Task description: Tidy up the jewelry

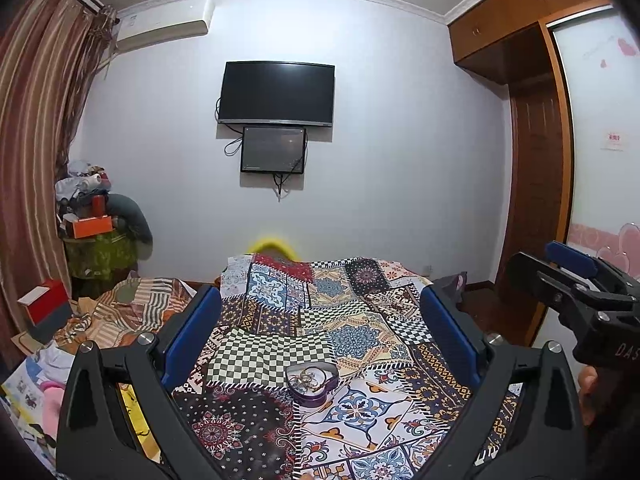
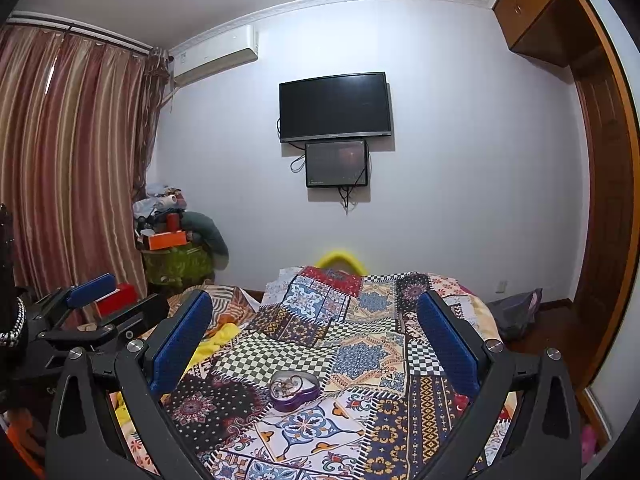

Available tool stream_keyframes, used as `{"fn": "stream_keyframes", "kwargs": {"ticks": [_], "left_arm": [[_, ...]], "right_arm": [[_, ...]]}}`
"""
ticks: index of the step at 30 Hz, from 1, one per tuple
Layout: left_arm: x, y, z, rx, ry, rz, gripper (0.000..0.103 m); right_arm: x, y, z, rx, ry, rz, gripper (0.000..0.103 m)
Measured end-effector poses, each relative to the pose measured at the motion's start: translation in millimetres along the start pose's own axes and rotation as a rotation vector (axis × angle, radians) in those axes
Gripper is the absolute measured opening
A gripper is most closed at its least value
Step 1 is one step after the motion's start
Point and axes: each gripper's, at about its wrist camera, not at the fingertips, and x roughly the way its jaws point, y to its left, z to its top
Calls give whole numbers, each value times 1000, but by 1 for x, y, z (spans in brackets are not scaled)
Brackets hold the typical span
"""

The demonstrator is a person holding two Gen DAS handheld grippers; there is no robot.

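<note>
So both grippers are hanging above the near edge of the bed [image 1: 360,280], nothing held in either; going left to right, the left gripper [image 1: 320,340] has its blue fingers [image 1: 188,336] spread wide apart, and the heart-shaped purple tin [image 1: 312,382] sits dead ahead on the patchwork cover [image 1: 384,412], pretty much centred between them and a bit forward; in the right wrist view the right gripper [image 2: 316,344] is spread wide too, and the same tin [image 2: 294,391] shows slightly left of its midline, so the left one looks better lined up for a straight reach; the tin is lidless with a tangle of jewelry [image 1: 306,378] piled inside, can't tell which pieces are which; its heart point seems to face the right edge of the bed, so the wide lobes sit toward the left gripper's side; my guess is whichever goes in needs to drop down and forward.
</note>
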Motion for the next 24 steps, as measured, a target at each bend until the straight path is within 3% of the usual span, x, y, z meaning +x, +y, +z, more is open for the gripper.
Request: {"fn": "stream_keyframes", "kwargs": {"ticks": [24], "left_arm": [[-2, 1, 0, -18, -1, -18, 100]], "right_arm": [[1, -2, -1, 3, 3, -14, 102]]}}
